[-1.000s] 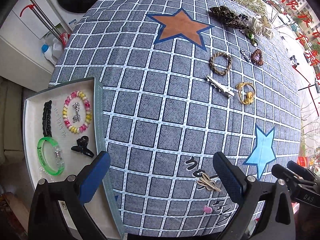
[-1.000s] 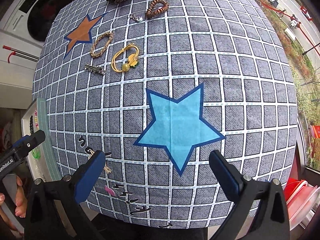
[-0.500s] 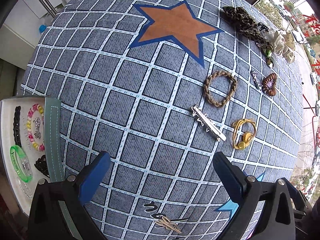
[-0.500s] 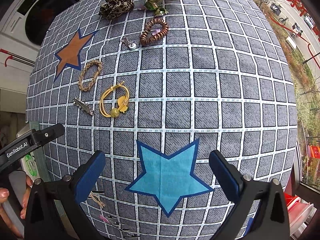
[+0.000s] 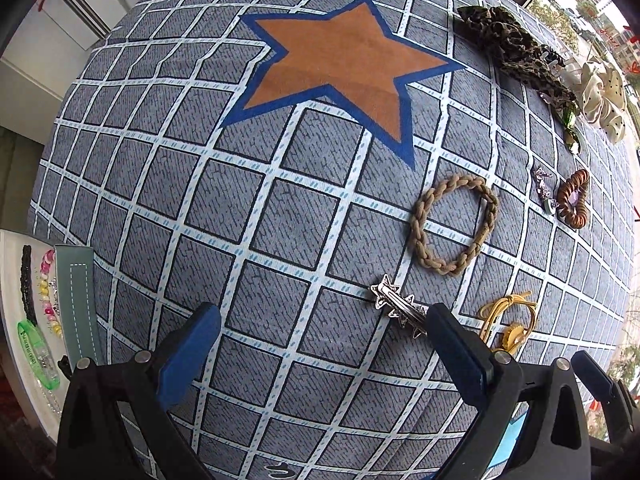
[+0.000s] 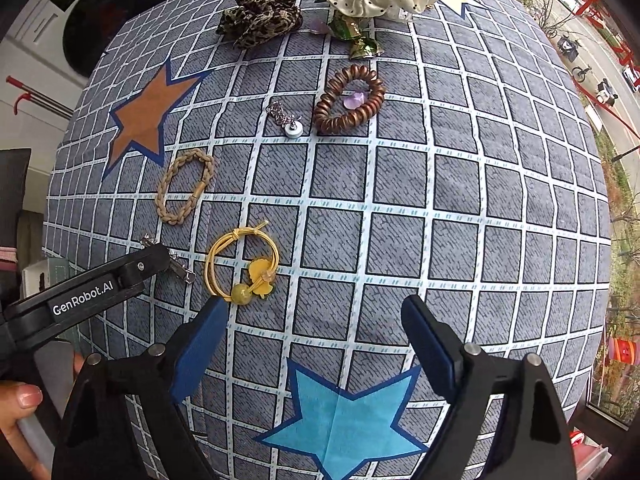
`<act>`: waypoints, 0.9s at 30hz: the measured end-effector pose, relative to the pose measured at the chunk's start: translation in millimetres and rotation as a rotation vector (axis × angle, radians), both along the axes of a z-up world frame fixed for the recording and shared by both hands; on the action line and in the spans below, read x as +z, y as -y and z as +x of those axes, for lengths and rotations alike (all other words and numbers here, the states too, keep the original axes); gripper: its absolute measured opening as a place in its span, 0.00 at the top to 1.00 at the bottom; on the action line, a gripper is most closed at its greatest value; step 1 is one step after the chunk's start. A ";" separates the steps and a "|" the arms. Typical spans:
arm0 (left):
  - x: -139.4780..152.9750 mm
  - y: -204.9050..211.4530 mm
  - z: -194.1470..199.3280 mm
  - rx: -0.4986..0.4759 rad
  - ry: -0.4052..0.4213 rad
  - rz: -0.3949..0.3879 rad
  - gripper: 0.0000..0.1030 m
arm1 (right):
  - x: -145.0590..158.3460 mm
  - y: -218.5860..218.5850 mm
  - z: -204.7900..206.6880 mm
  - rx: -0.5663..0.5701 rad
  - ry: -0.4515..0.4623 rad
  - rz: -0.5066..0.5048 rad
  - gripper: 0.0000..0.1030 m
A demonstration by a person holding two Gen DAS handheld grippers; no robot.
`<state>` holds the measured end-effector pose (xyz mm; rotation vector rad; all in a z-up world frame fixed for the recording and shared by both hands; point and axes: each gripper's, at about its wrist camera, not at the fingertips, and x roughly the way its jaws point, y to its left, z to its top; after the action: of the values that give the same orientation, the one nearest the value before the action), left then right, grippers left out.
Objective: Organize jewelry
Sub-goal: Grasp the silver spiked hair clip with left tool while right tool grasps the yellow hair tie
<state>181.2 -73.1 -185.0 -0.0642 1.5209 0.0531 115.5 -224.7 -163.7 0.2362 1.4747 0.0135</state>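
A: Left tongs spread wide, empty, right beside the silver star-studded hair clip on the grid-printed worktop. Probably lined up for pinching.

B: Right tongs closing, nothing between, near the yellow corded bracelet. White tray waiting at left.

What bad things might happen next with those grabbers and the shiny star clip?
1. The left gripper has the flat silver star clip right beside one finger; it may slide away instead of being caught.
2. The right gripper, its jaws closing on nothing, may snag the yellow hair tie's thin loops.
3. Both grippers work close together and may bump.
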 end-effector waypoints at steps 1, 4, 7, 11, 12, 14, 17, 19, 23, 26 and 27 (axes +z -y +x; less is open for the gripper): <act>0.6 5.4 4.8 -0.013 0.010 0.023 0.00 | -1.4 0.2 1.7 0.002 -0.002 0.000 0.13; 3.7 7.6 10.0 -0.033 0.027 0.057 0.00 | -4.4 -2.4 7.2 0.014 0.000 -0.005 0.13; 4.1 -2.3 11.3 -0.014 0.013 0.036 0.00 | -7.0 -9.3 14.2 0.036 0.009 -0.015 0.13; 6.2 -18.5 4.4 0.013 -0.010 0.003 0.00 | -14.5 -21.9 29.2 0.070 0.018 -0.045 0.14; 6.1 -23.5 0.6 0.020 -0.015 -0.007 0.00 | -16.5 -24.3 32.2 0.079 0.020 -0.053 0.15; 5.7 -36.4 -10.3 0.036 -0.027 -0.033 0.00 | -21.4 -30.6 39.2 0.099 0.025 -0.073 0.19; 4.6 -44.6 -15.5 0.047 -0.032 -0.053 0.00 | -26.0 -39.8 45.3 0.135 0.043 -0.118 0.24; 2.7 -39.7 -15.9 0.037 -0.029 -0.050 0.00 | -26.7 -46.0 46.7 0.163 0.060 -0.150 0.27; 4.2 -24.0 -10.3 0.019 -0.029 -0.044 0.00 | -22.3 -52.6 45.8 0.162 0.090 -0.157 0.51; 3.3 -13.7 -8.5 0.002 -0.039 -0.030 0.00 | -19.4 -50.6 40.9 0.145 0.089 -0.153 0.62; 3.5 -5.9 -8.4 -0.007 -0.048 -0.021 0.00 | -19.2 -49.8 40.8 0.142 0.088 -0.152 0.64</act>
<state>172.7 -67.2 -181.6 -0.0748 1.5701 0.0339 156.3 -174.9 -182.9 0.0076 1.3945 0.0260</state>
